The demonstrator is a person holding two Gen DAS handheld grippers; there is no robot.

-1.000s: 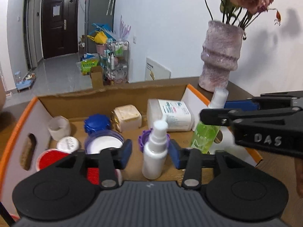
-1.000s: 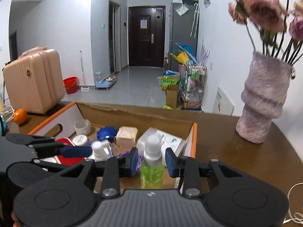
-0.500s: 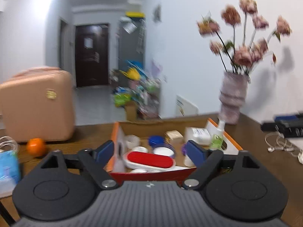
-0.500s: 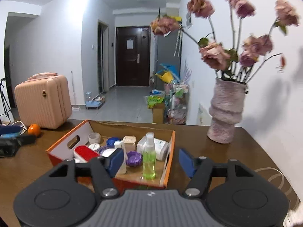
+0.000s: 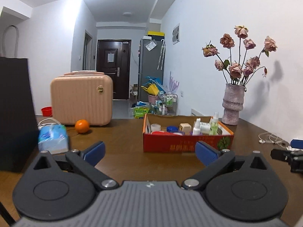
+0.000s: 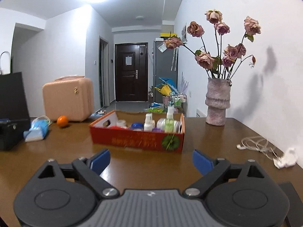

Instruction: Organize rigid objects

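Brown wooden table (image 6: 217, 138) with red box (image 6: 136, 139), vase (image 6: 217, 102), orange (image 6: 62, 121).

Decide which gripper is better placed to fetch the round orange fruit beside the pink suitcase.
Left gripper, probably: open, and the orange fruit lies on its side of the red cardboard box.

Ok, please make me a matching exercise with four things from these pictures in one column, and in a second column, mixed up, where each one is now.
Things:
1. green spray bottle
2. orange
3. vase
4. white earphone cable

Places:
A. on the table in front of the pink suitcase
B. on the table by the right wall, near the grippers
C. upright inside the red box
D. on the table beyond the box, by the wall

Pairs: 1-C, 2-A, 3-D, 4-B
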